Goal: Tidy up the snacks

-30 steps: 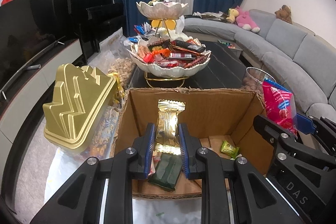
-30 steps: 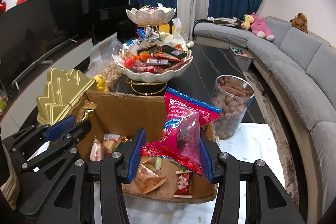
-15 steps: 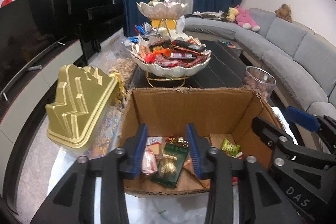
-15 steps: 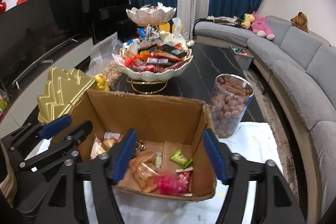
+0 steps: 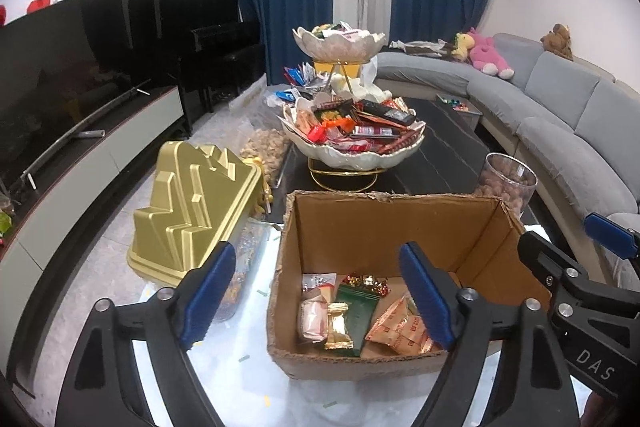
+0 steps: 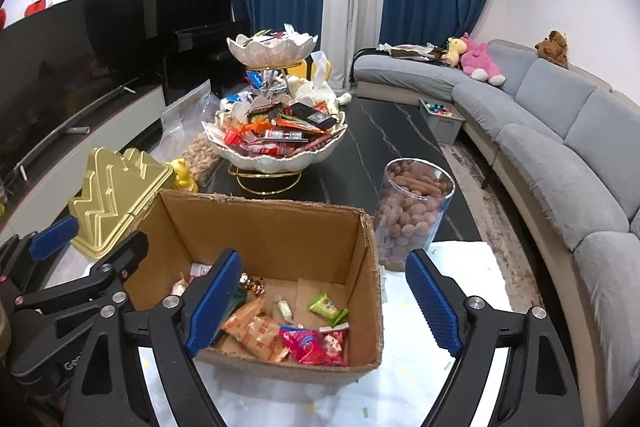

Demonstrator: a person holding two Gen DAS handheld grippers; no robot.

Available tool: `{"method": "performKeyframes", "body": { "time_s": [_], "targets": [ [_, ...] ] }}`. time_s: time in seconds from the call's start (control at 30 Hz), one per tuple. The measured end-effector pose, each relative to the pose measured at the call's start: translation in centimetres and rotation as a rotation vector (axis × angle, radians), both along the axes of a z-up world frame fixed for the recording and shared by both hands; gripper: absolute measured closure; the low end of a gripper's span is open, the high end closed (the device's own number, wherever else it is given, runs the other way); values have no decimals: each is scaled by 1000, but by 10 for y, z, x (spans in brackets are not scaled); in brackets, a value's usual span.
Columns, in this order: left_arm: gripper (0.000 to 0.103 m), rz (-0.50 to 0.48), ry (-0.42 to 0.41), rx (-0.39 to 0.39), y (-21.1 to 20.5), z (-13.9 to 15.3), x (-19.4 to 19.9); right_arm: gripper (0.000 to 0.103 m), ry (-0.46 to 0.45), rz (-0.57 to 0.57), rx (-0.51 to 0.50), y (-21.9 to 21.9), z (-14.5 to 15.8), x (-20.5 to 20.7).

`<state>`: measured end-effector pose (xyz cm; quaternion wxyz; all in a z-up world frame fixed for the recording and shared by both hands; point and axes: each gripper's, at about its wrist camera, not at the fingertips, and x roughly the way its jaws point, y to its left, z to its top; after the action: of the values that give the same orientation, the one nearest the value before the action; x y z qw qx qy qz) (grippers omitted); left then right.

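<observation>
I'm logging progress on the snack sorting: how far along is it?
Done: several packets already lie in the cardboard box, including the pink bag and gold-wrapped bar. In hand: nothing; the left claw and right claw, jaws just opened, are empty above the box. Left: the tiered bowl is heaped with snacks.

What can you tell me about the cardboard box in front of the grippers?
The box is plain brown corrugated cardboard, open at the top, with ragged, frayed edges. It sits upright on a pale covering at the near end of the dark table, with a gold lid to its left and a clear jar to its right. Loose wrapped snacks lie on its floor, among them a pink packet, a green packet and orange ones. Nothing grips it.
</observation>
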<state>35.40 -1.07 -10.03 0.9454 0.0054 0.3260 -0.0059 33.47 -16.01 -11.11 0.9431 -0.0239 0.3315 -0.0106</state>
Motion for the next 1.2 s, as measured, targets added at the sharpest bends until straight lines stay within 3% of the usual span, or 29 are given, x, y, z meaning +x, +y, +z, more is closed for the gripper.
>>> {"method": "performKeyframes", "body": {
  "time_s": [0.3, 1.2],
  "targets": [
    [10, 10, -37, 6, 5, 21, -22, 13, -38, -14, -3, -1, 22, -23],
    [9, -24, -87, 54, -2, 64, -131, 13, -97, -33, 19, -12, 63, -126]
  ]
}}
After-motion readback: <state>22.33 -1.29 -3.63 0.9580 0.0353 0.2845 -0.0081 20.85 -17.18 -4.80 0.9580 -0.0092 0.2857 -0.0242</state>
